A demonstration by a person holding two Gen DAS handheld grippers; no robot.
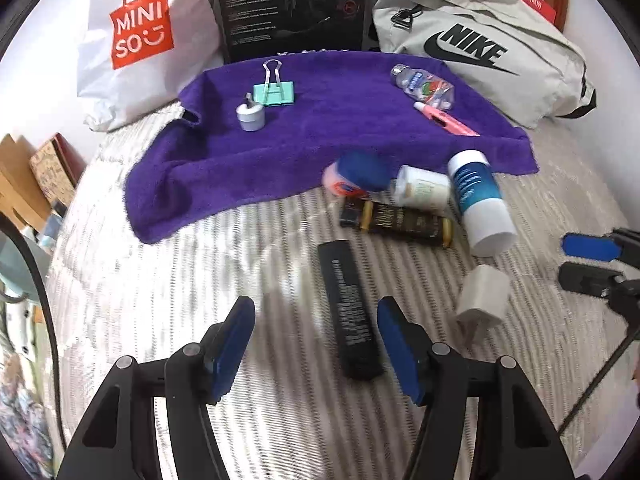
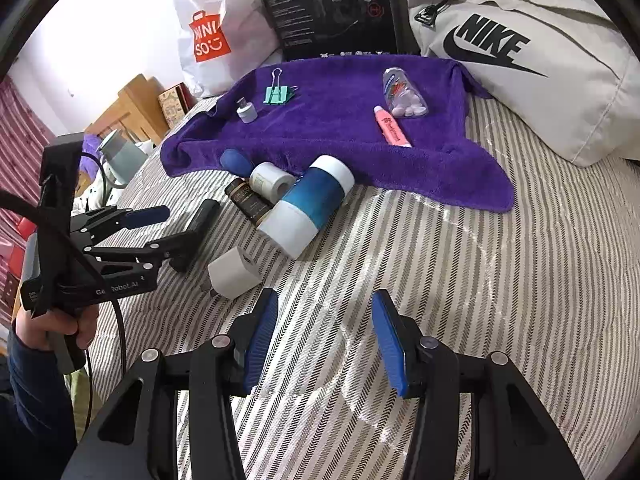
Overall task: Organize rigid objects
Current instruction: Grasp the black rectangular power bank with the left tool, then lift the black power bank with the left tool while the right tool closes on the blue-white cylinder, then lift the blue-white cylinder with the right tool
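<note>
A purple towel (image 1: 320,128) (image 2: 340,120) lies on the striped bed and carries a green binder clip (image 1: 275,92), a small grey cap (image 1: 250,117), a clear pill bottle (image 1: 424,86) and a pink highlighter (image 1: 446,119). In front of it lie a blue-lidded jar (image 1: 356,176), a small white jar (image 1: 422,190), a blue and white tube (image 1: 480,200), a dark brown bottle (image 1: 400,222), a black tube (image 1: 350,308) and a white charger plug (image 1: 482,294). My left gripper (image 1: 316,312) is open with the black tube between its fingers. My right gripper (image 2: 324,308) is open and empty over bare bedding.
A Miniso bag (image 1: 136,40), a black box (image 1: 292,4) and a grey Nike bag (image 1: 480,44) stand behind the towel. Wooden furniture (image 2: 136,100) and clutter lie beyond the bed's left edge. The right gripper shows at the right edge of the left wrist view (image 1: 588,262).
</note>
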